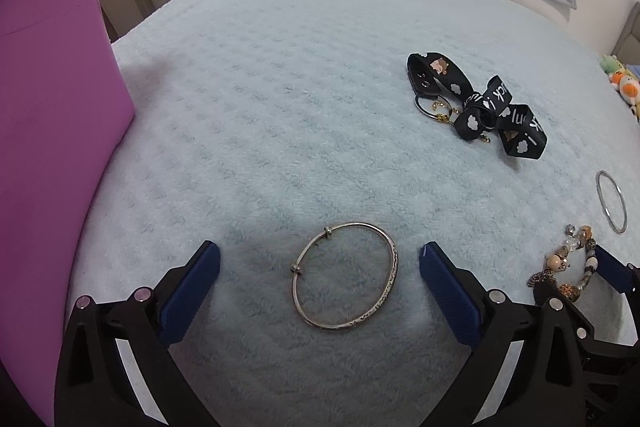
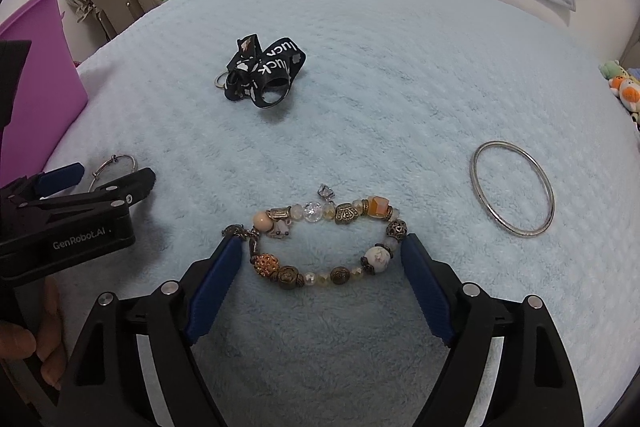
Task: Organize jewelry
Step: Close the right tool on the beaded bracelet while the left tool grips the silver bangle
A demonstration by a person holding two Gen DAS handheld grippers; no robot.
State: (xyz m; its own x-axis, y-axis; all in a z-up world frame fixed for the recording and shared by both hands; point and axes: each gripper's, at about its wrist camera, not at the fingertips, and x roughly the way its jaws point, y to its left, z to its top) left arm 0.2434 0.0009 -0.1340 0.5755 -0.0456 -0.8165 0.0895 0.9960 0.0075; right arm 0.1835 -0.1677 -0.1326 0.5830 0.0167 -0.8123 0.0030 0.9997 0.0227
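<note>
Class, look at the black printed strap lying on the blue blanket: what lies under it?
Poking out from under the black strap: a silver key ring and gold clasps. How they attach is hidden beneath the folded strap.

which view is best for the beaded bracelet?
Right wrist. The beaded bracelet lies whole and centred there between the open jaws of the right gripper, each bead distinct. The left wrist view catches it only at the right edge, small, distorted and partly hidden behind a blue pad.
</note>
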